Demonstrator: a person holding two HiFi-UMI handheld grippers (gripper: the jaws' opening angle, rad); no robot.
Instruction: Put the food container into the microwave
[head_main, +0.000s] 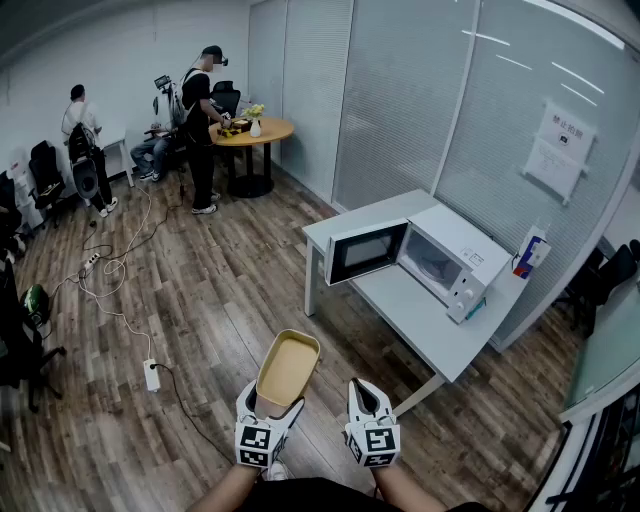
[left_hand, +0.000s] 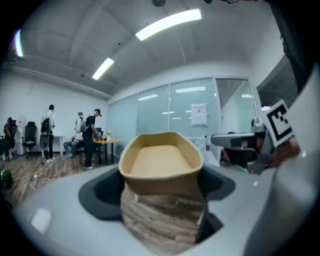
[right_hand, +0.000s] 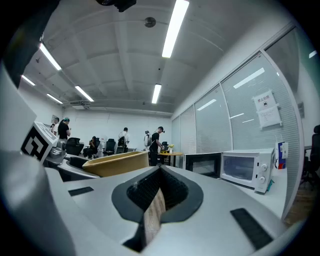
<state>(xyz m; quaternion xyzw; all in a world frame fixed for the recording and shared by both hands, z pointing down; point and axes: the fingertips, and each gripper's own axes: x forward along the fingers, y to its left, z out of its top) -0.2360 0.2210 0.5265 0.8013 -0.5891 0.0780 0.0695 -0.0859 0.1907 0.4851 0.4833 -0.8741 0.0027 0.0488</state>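
Observation:
An empty tan food container (head_main: 288, 368) is held above the wood floor, with my left gripper (head_main: 275, 408) shut on its near end. In the left gripper view the container (left_hand: 161, 162) sits level between the jaws of the left gripper (left_hand: 161, 192). My right gripper (head_main: 366, 396) hangs beside it, shut with nothing between its fingers, and in its own view the right gripper (right_hand: 159, 192) shows only a thin slit. The white microwave (head_main: 445, 262) stands on a white table (head_main: 420, 310) ahead to the right, with its door (head_main: 368, 252) swung open. The container (right_hand: 117, 163) and microwave (right_hand: 246, 170) both show in the right gripper view.
A small carton (head_main: 530, 252) stands on the table's far corner by the glass wall. Cables and a power strip (head_main: 151, 375) lie on the floor to the left. People stand and sit round a round table (head_main: 255, 135) at the far end of the room.

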